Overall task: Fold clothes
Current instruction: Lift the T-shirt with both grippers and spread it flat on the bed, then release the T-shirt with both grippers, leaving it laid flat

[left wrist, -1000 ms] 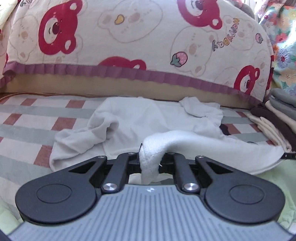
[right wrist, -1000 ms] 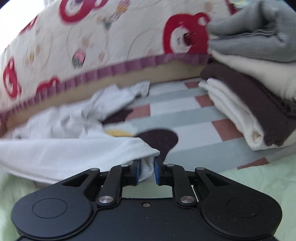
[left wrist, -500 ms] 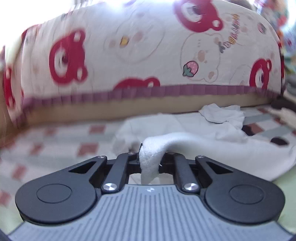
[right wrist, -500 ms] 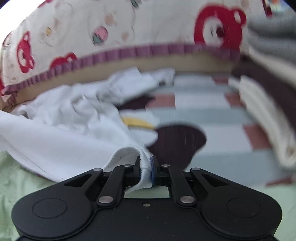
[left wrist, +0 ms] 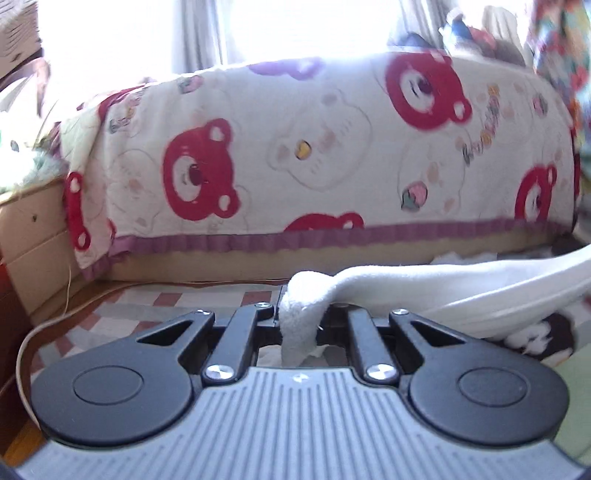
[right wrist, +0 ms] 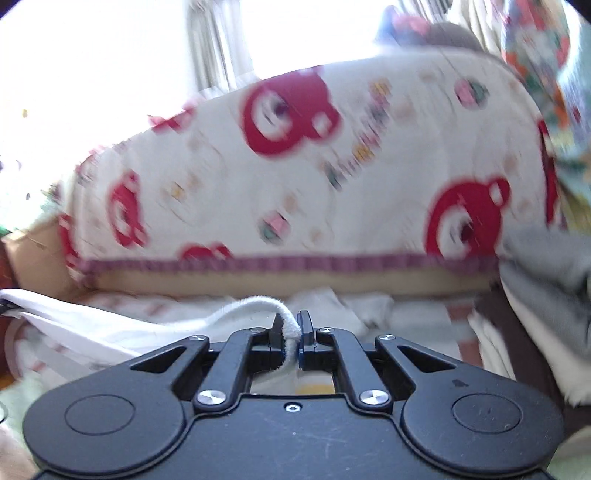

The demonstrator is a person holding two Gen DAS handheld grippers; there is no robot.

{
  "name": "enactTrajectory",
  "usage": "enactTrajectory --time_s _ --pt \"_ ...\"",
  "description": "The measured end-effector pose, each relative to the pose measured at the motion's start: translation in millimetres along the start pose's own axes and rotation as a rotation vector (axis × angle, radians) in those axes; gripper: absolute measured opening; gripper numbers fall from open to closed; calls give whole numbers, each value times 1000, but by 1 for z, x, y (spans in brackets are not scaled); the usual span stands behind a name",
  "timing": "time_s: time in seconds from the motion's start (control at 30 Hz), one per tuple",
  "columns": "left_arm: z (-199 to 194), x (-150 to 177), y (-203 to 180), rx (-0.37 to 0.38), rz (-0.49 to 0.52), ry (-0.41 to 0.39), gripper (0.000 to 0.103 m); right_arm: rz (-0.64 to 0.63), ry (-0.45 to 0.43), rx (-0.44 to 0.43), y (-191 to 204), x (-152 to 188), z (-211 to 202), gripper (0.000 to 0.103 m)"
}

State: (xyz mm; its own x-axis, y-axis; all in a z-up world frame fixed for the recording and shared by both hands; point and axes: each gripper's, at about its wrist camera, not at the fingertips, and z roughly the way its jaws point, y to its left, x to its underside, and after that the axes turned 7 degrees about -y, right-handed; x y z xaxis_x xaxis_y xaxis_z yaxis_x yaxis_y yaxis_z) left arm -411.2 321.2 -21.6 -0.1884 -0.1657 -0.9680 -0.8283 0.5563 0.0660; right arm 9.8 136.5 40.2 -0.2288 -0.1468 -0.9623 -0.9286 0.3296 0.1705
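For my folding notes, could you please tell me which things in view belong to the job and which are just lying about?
In the job:
- white garment, its edge pinched at both ends
- left gripper, shut on it
- right gripper, shut on it
- stack of folded clothes

Lying about:
- bear-print cover
- floral fabric
- curtain

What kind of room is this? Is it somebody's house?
Probably a home bedroom or living room: a bear-print cover draped over furniture, curtains at a bright window, and a stack of folded clothes beside the white garment.
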Motion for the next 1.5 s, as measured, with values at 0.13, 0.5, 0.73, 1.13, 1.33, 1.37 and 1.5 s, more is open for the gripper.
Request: enactTrajectory --time_s 0.13,0.5,0.73,1.13,1.33,1.37,1.5 --pt "-31 18 15 51 26 169 8 -27 3 -71 22 4 -46 5" --pt "-49 77 5 183 18 410 8 77 113 -26 7 94 -77 5" --pt "-78 48 7 246 -7 475 8 129 -52 18 7 43 -148 5" --pt "-47 106 -13 290 10 781 8 273 235 88 -28 156 -134 5" --pt "-52 104 -15 304 15 834 11 226 339 60 -30 168 -133 6" --pt "-53 105 -17 309 14 847 12 227 371 69 -31 173 -133 7" --pt "-57 98 -18 340 7 880 18 225 506 93 -36 186 -134 16"
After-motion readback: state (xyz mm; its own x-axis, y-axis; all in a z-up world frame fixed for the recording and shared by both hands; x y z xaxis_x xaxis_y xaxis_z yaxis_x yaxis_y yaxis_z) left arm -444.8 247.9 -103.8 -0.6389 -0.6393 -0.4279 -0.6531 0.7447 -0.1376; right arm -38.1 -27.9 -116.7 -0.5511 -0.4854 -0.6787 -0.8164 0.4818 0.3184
